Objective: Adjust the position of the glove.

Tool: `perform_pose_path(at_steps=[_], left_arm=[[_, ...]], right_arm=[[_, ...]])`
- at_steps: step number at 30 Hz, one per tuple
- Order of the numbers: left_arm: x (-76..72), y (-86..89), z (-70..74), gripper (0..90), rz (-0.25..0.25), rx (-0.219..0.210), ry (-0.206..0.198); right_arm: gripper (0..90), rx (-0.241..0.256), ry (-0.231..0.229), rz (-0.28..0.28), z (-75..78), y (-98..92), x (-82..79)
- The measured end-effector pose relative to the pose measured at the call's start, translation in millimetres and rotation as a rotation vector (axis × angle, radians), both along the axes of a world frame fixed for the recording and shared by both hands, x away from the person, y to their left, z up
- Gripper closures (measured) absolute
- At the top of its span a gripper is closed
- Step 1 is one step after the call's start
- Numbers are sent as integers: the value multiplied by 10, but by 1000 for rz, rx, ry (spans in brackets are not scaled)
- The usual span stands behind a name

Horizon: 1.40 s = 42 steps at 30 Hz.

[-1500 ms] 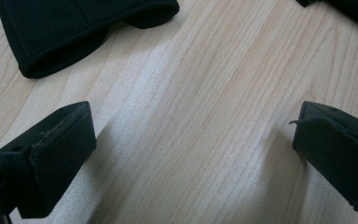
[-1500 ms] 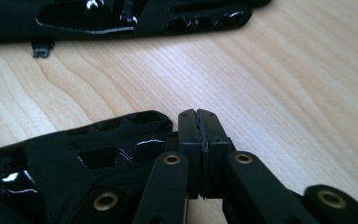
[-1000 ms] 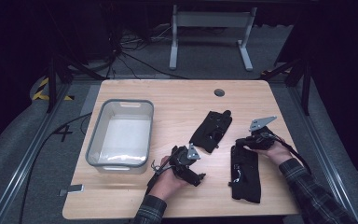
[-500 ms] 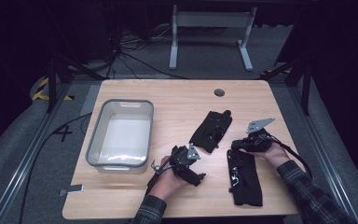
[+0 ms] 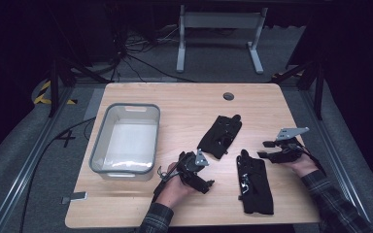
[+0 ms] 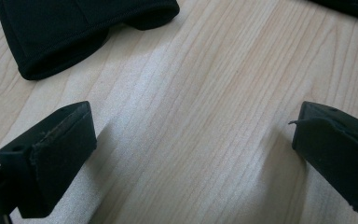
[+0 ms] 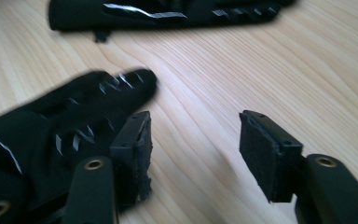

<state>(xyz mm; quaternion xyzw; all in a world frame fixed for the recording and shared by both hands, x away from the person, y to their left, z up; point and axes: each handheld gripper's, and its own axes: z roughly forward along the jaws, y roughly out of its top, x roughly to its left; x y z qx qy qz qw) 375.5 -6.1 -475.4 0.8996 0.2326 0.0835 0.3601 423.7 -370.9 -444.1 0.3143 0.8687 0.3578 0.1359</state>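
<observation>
Seemingly you kept both tongs spread and empty: left tongs (image 5: 194, 170) low over worktop (image 5: 184, 102), right tongs (image 7: 193, 140) at near glove's (image 5: 255, 182) 2 o'clock, likely lining up grab.

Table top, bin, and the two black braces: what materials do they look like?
Table: light wood or wood-look laminate, matte, grain lines visible. Bin: translucent plastic with a grey rim, seemingly; the table shows faintly through its walls. Braces: black fabric, likely padded, with stitched edges and small shiny fittings, metal or plastic unclear.

Grey carpeted floor (image 5: 24, 145) (cables trailing) surrounds a wooden table (image 5: 184, 104).
</observation>
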Motion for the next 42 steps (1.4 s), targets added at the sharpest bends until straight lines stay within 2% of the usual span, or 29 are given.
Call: perform_pose_path(at_steps=[2, 3, 8, 12, 14, 16, 18, 20, 22, 24, 25, 27, 28, 29, 30, 31, 32, 33, 34, 35, 36, 38, 42], left_arm=[[1, 1, 0, 1, 0, 0, -1], [1, 1, 0, 1, 0, 0, -1], [7, 1, 1, 0, -6, 4, -2], [19, -1, 3, 0, -14, 7, -5], [16, -16, 16, 0, -1, 16, 9], [21, -26, 37, 18, 21, 21, 12], [25, -29, 67, 75, 45, 22, 25], [47, -37, 103, 135, 59, 0, 55], [72, -57, 154, 187, 62, 6, 61], [90, -67, 197, 307, 64, -2, 58], [108, -73, 230, 307, 75, -14, 56], [200, -107, 310, 474, 88, -20, 72], [200, -107, 310, 527, 88, -20, 72], [243, -121, 339, 527, 92, -31, 73], [274, -132, 357, 657, 87, -42, 81], [337, -153, 394, 713, 92, -47, 75], [337, -153, 394, 777, 92, -47, 75], [380, -168, 404, 777, 88, -51, 81], [417, -189, 419, 856, 86, -41, 78], [456, -209, 429, 856, 82, -45, 74], [547, -257, 453, 896, 71, -42, 80], [589, -285, 461, 898, 69, -39, 78], [775, -422, 468, 898, 58, -38, 81]], right_arm=[[357, -6, -17, -48, -48, -170, -45], [357, -6, -17, -48, -48, -170, -45], [274, -16, -42, -117, -109, -358, -87], [227, -21, -62, -141, -166, -412, -73], [221, 6, -63, -144, -196, -431, -70], [196, 25, -46, -139, -207, -452, -47], [178, 24, -41, -133, -208, -465, -27], [161, 19, -39, -141, -209, -464, -22], [160, 20, -39, -142, -210, -464, -22], [158, 19, -39, -142, -210, -464, -22], [158, 19, -39, -142, -210, -464, -21], [158, 20, -39, -142, -211, -464, -20], [158, 20, -39, -142, -211, -464, -20], [158, 19, -39, -143, -210, -464, -21], [158, 20, -39, -142, -211, -464, -20], [158, 21, -39, -143, -211, -464, -20], [158, 21, -39, -143, -211, -464, -20], [158, 20, -40, -145, -211, -465, -19], [158, 21, -39, -148, -211, -465, -19], [158, 21, -39, -148, -211, -465, -19], [158, 20, -39, -150, -211, -466, -19], [158, 19, -40, -152, -210, -466, -19], [158, 20, -39, -156, -210, -467, -18]])
